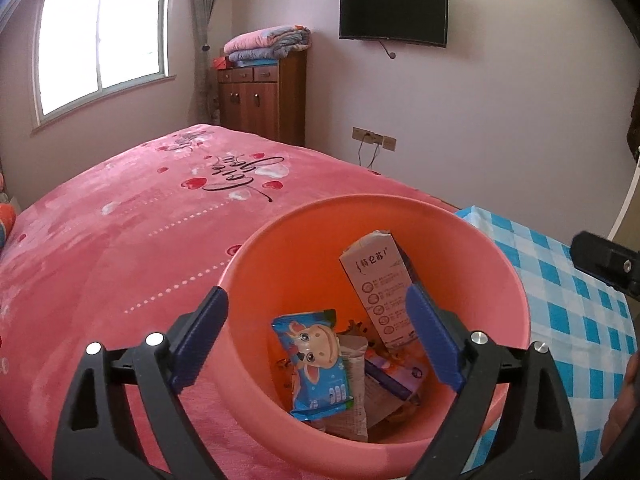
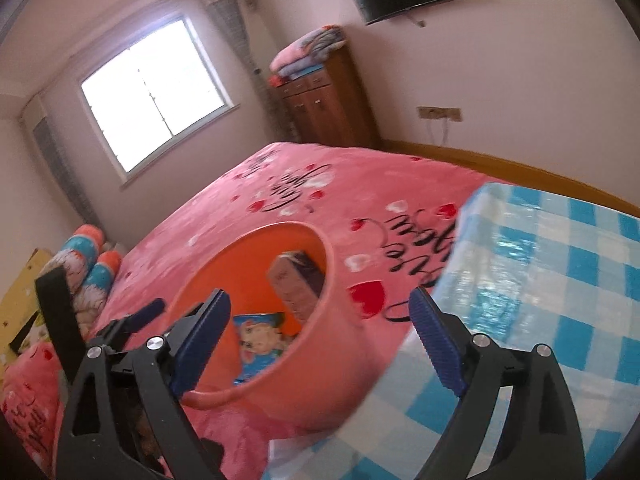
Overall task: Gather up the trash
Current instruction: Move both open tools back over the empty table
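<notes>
A pink plastic bin [image 1: 304, 240] stands on the bed and also shows in the right wrist view [image 2: 332, 344]. Inside lie a blue snack packet with a cartoon face [image 1: 316, 364], an upright milk carton [image 1: 380, 284] and several other wrappers [image 1: 380, 392]. My left gripper [image 1: 316, 340] is open and empty, held over the bin's near rim. My right gripper [image 2: 320, 340] is open and empty, held just right of the bin. The left gripper's blue fingertip [image 2: 146, 312] shows at the bin's left in the right wrist view.
The bed has a pink blanket [image 1: 120, 240] and a blue-and-white checked cloth [image 1: 580, 320] on the right. A wooden cabinet [image 1: 264, 96] with folded quilts stands by the far wall. A TV [image 1: 394, 14] hangs on the wall. Pillows [image 2: 86, 268] lie at the left.
</notes>
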The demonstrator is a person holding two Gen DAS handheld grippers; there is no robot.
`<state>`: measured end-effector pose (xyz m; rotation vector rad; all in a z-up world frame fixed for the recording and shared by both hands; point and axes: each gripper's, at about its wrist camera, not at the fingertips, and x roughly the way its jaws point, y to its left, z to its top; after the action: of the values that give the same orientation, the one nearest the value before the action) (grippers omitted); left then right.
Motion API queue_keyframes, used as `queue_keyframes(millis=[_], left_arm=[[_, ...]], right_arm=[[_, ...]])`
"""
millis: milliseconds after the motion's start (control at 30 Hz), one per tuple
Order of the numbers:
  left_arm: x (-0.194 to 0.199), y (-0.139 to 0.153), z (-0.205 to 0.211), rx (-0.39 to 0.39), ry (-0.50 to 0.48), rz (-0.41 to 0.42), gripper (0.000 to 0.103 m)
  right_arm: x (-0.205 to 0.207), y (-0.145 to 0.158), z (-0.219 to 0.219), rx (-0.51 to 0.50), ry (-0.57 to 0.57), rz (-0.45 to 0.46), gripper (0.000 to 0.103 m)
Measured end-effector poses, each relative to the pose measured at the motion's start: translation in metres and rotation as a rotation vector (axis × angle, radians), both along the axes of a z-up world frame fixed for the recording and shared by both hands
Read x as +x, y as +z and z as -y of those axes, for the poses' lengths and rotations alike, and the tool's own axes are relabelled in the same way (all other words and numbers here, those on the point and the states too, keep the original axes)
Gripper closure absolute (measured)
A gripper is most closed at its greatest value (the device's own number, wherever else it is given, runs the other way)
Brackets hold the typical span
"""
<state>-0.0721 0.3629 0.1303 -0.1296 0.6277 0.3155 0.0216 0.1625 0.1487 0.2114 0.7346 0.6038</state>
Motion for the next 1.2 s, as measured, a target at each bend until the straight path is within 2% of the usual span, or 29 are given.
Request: queue_keyframes(millis=[67,233,533,1200], left_arm=[[0.000,0.003,0.004,0.005,-0.001,0.007,0.008],[-0.005,0.010,0.016,0.030,-0.004,0.024,0.007],[-0.007,0.024,0.054,0.068,-0.052,0.055,0.004],[-0.007,0.032,0.160,0.102,-0.241,0.076,0.004]], right_arm=[[-0.002,-0.003,0.008,-0.009,-0.025,-0.003,0.009],[-0.006,-0.012,0.027,-0.031,-0.070,-0.013,0.009],[-0.028,-0.010,0.061,-0.096,-0.180,0.048,0.009],[-0.077,-0.007,0.148,-0.191,-0.401,0.113,0.009]])
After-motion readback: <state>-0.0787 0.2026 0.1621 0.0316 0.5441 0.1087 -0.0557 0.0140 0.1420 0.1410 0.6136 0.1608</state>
